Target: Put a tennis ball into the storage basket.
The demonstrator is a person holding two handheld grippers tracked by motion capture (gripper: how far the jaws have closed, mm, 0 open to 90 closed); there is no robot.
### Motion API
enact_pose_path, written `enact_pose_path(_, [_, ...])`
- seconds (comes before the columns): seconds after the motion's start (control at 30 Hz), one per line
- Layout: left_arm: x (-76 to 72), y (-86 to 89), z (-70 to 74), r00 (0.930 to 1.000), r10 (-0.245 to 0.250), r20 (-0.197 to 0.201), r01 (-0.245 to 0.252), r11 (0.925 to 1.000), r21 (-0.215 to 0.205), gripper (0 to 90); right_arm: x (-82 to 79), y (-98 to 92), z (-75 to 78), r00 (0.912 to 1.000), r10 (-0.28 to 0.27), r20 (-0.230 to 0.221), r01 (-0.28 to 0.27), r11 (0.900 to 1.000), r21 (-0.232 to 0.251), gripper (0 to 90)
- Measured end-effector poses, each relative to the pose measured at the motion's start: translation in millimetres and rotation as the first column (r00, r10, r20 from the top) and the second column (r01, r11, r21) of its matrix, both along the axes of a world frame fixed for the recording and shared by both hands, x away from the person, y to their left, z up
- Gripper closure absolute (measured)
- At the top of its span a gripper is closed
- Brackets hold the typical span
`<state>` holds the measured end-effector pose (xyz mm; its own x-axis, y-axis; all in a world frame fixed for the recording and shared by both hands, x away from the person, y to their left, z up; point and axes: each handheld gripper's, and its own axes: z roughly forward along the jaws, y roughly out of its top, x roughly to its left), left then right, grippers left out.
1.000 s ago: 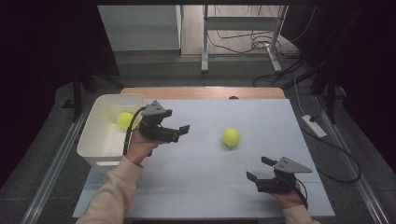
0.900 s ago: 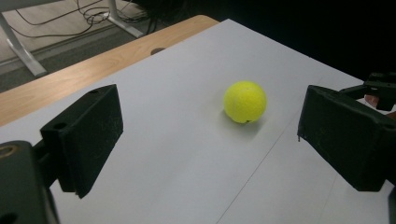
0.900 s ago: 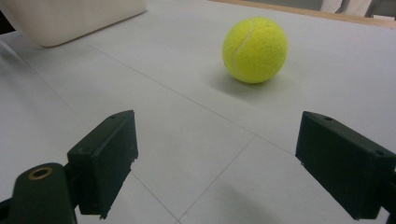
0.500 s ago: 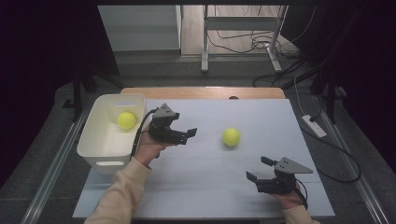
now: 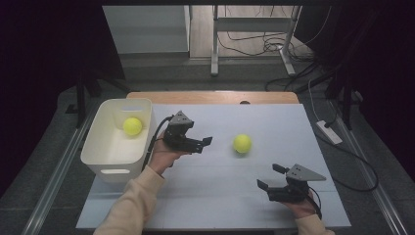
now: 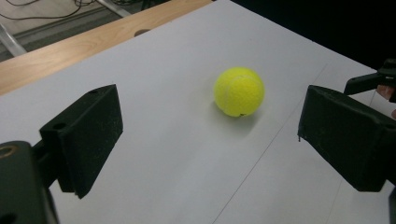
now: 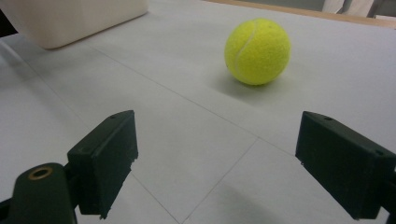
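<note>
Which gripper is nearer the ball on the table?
Left. The left gripper is just left of the ball, jaws open toward it; the right gripper sits farther off, nearer the person.

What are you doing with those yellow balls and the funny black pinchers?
A person is holding a pincher tool in each hand at a table. One tennis ball in the bin already sits inside the white bin. The left gripper has its jaws open and points at the tennis ball on the table, with nothing in it yet. The right gripper waits near the front edge, open and empty too. It looks like that ball may be grabbed next.
</note>
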<state>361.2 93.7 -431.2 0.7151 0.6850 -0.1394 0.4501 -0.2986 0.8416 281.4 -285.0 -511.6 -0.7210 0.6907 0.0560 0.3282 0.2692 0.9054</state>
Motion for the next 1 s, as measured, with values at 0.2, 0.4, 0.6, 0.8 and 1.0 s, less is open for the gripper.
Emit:
enact_pose_path(0.2, [4.2,-10.3,-4.9,0.9999,-0.006,-0.008,0.006,0.9998,0.020,7.5,-1.2,-0.7,0.9,1.0000,0.002,0.003,-0.002,1.000,0.004,12.8])
enact_pose_path(0.4, [8.7,-19.7,-10.5,0.9996,-0.019,-0.022,0.020,0.9996,0.018,7.5,-2.1,-1.2,1.3,1.0000,-0.002,0.003,0.002,1.000,0.010,12.8])
enact_pose_path(0.6, [13.8,-32.7,-17.9,0.9988,-0.038,-0.031,0.039,0.9988,0.030,7.5,-2.6,-1.0,1.6,1.0000,-0.002,0.006,0.002,1.000,0.005,12.8])
enact_pose_path(0.8, [19.3,-42.4,-23.9,0.9980,-0.050,-0.038,0.052,0.9977,0.043,7.5,-3.1,-1.0,1.6,1.0000,-0.001,0.007,0.001,1.000,0.007,12.8])
enact_pose_path(1.0, [24.9,-52.6,-28.7,0.9970,-0.059,-0.050,0.062,0.9964,0.059,7.7,-3.0,-0.7,1.8,1.0000,-0.001,0.007,0.001,1.000,0.007,12.9])
